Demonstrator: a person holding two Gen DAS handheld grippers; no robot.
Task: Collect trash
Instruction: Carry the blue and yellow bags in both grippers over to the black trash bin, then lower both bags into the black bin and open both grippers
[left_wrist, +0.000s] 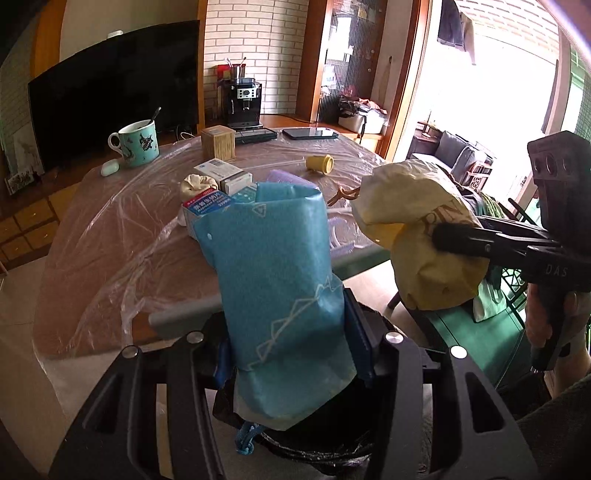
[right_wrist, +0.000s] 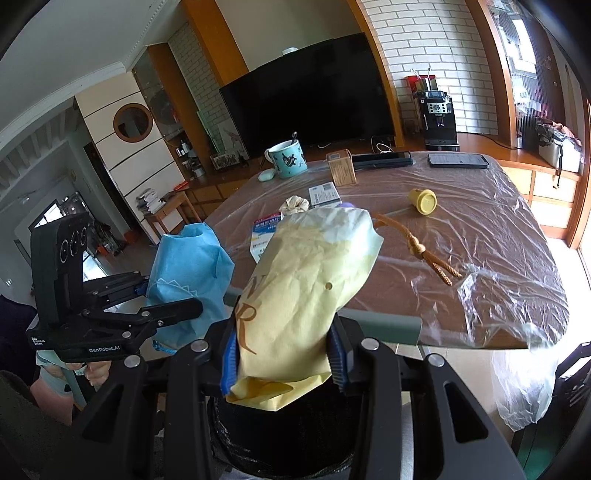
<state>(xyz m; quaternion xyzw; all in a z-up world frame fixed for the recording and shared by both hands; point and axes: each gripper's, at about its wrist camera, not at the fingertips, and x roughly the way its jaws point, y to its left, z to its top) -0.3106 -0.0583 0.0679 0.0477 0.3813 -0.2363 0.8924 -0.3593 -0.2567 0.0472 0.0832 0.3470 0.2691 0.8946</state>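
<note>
Two bags are in hand at the table's near edge, above a black-lined bin (right_wrist: 288, 443): the left gripper (left_wrist: 291, 354) is clamped on a blue paper bag (left_wrist: 280, 280) and the right gripper (right_wrist: 282, 360) on a crumpled yellow paper bag (right_wrist: 314, 280), each pinched near its lower end. Both look light, soft and crushable, so a firm pinch on the bunched paper should serve; what either holds cannot be seen. Farther off on the plastic-covered table (right_wrist: 480, 236) lie a yellow cap (right_wrist: 423, 201), a knotted cord (right_wrist: 421, 251), small boxes (left_wrist: 221, 173) and a mug (left_wrist: 138, 144) with a spoon in it.
</note>
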